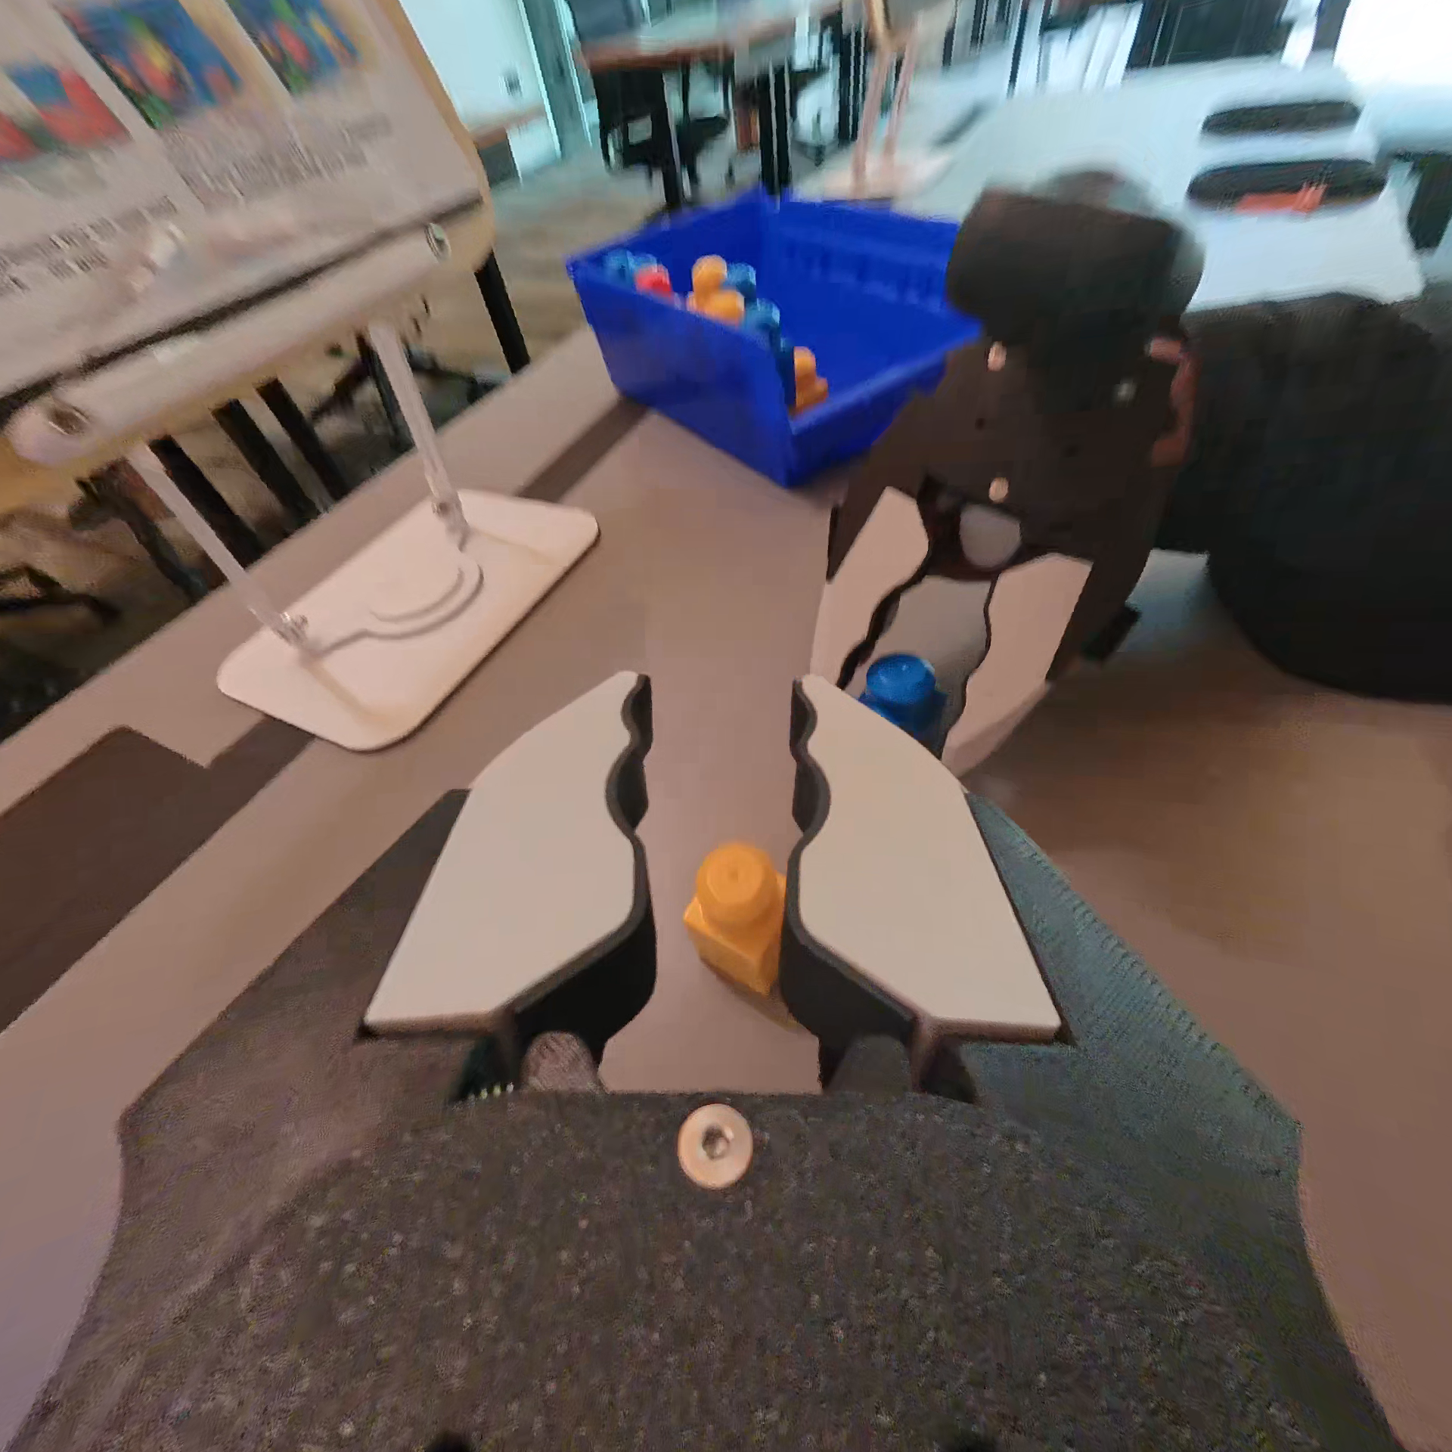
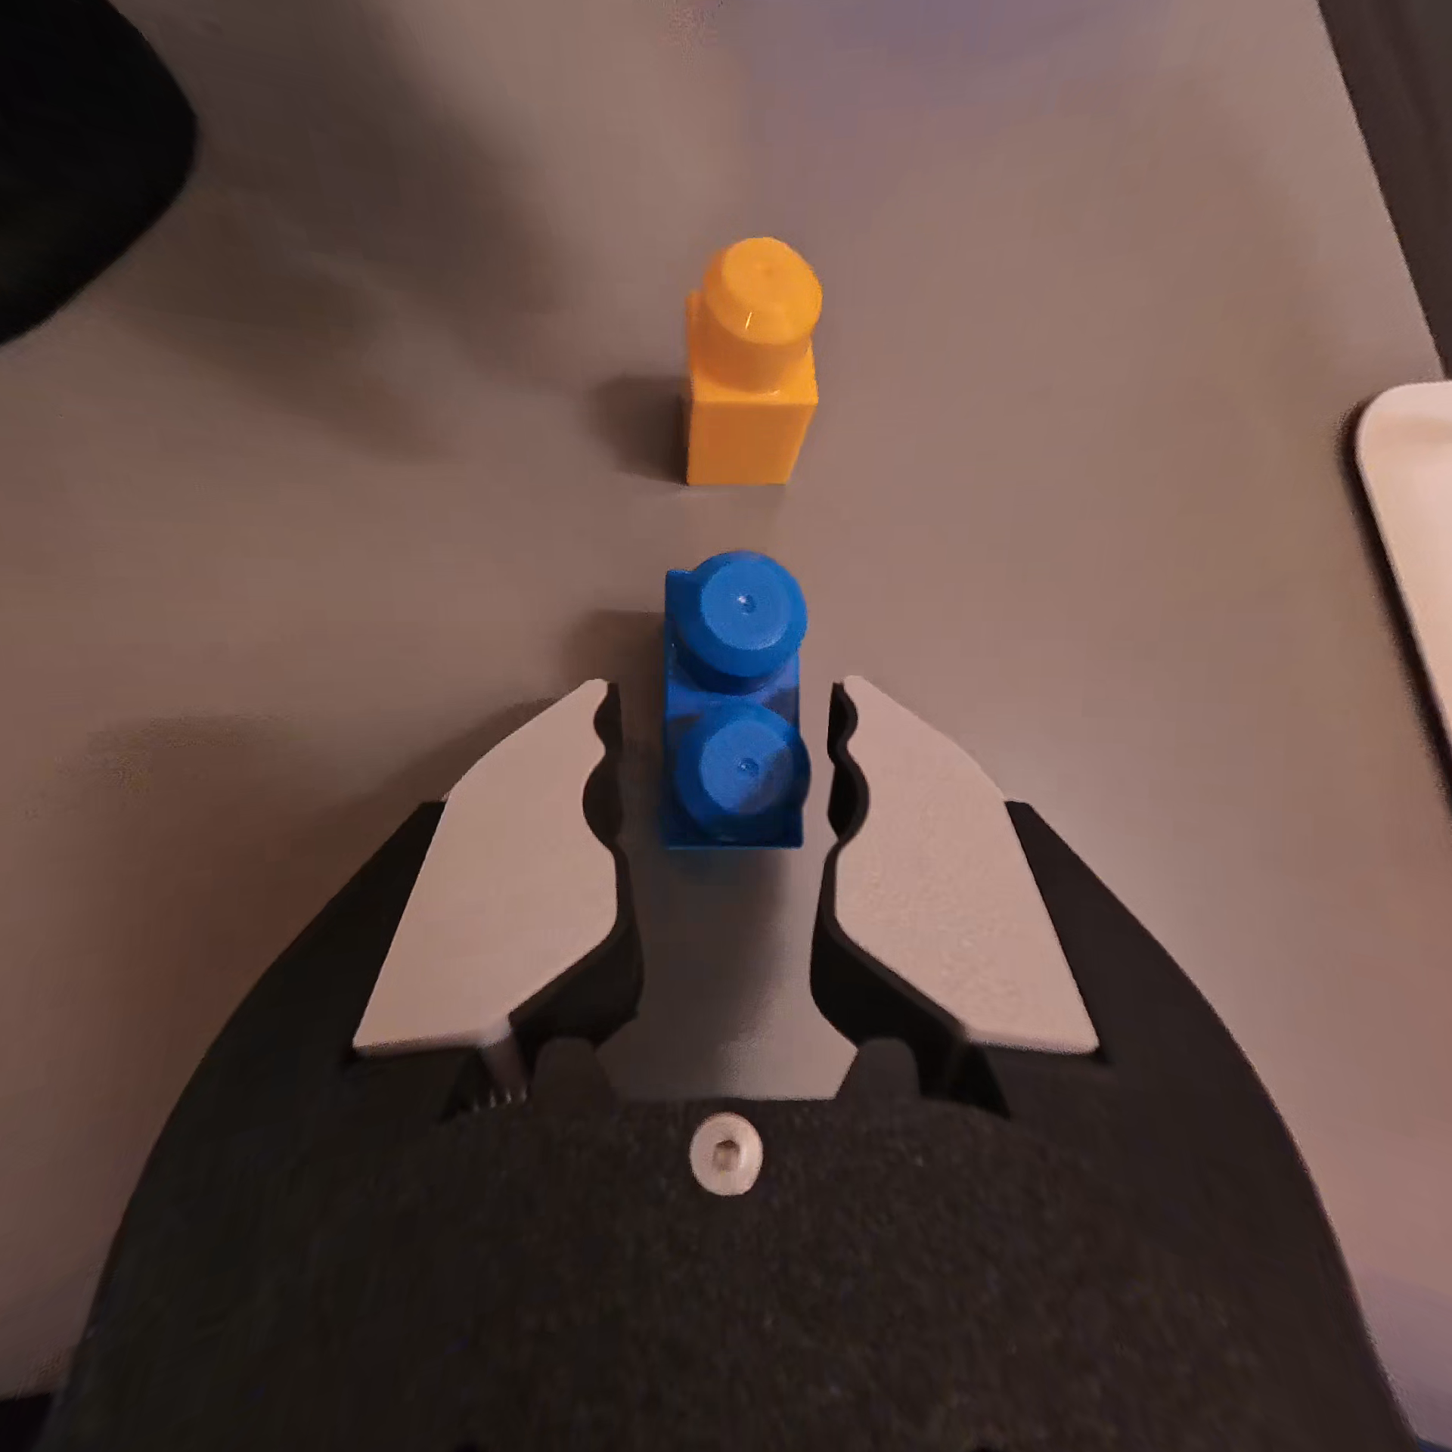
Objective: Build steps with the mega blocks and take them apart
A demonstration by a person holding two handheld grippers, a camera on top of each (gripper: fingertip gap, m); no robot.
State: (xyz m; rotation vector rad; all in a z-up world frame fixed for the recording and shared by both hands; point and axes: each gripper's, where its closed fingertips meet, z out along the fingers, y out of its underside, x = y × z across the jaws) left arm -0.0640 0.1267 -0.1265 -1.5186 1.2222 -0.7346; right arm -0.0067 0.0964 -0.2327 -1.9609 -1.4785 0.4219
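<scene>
right wrist view: right claw [image 2: 719, 735] open, straddling a blue two-stud block [image 2: 735, 707] on the grey desk [image 2: 314, 550], not gripping. orange one-stud block [image 2: 750, 369] stands apart. left claw [image 1: 719, 742] open around it. nothing stacked; spares in blue bin [image 1: 707, 393]. early stage.

bare table [image 2: 1021, 236] between orange block [image 2: 750, 369] and blue block [image 2: 735, 707], blue bin [image 1: 746, 393] and white stand base [image 1: 408, 621] beyond

Dim, soft-shadowed views — blurred, fisheye-warped edges, bright background windows.
</scene>
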